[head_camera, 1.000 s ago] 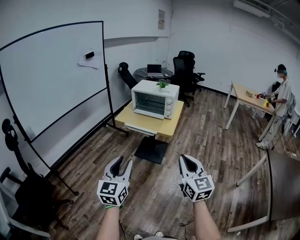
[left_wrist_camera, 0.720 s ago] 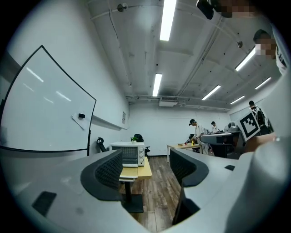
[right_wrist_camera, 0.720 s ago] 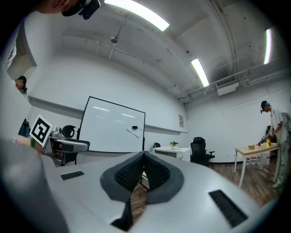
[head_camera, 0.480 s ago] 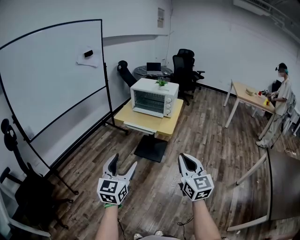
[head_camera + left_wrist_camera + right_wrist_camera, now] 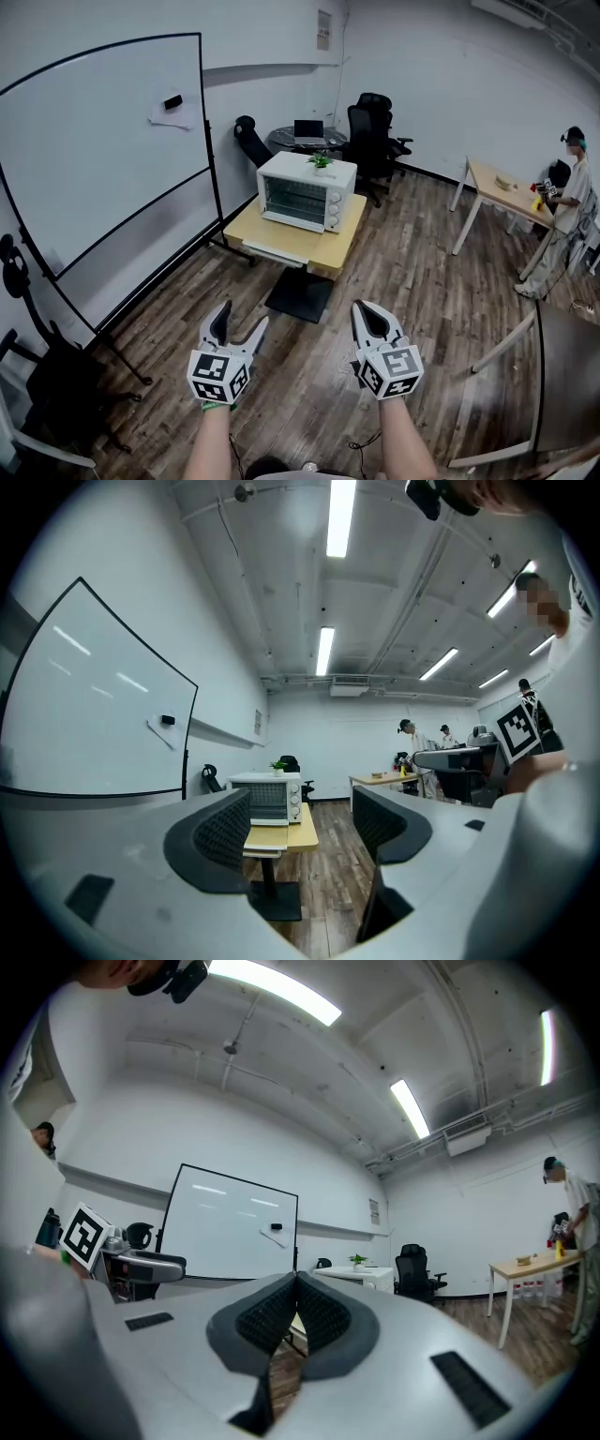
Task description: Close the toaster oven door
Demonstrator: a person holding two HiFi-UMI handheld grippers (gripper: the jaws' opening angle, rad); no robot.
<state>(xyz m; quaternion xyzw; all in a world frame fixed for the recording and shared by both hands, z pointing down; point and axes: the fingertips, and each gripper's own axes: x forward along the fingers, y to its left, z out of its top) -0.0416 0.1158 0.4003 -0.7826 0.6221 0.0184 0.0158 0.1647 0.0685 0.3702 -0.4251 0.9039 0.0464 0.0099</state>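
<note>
Toaster oven [image 5: 307, 190]: white, set on small wooden table [image 5: 330, 251] mid-room, well apart from both grippers. Long axis is seen running left to right across the head view, slightly skewed. Glass front is turned toward the person and a little to the left; knobs are seen at the right end of the front. Door panel appears upright against the front face. A small potted plant [image 5: 322, 161] is carried on the oven top.

Left gripper [image 5: 239, 323]: held low over the wood floor [image 5: 422, 281], pointed toward the oven. Jaws are seen apart in the left gripper view, nothing between them; oven and table are framed in the gap, far off.

Right gripper [image 5: 366, 317]: held beside the left one at about the same height, also aimed forward. Ribbed pads are seen pressed together in the right gripper view, nothing clamped.

Surroundings: whiteboard [image 5: 103, 159] on a rolling stand is noted left of the table. Black office chairs [image 5: 375, 131] are noted behind the oven. A second person [image 5: 567, 202] is seen standing by a wooden desk [image 5: 497, 192] at far right.
</note>
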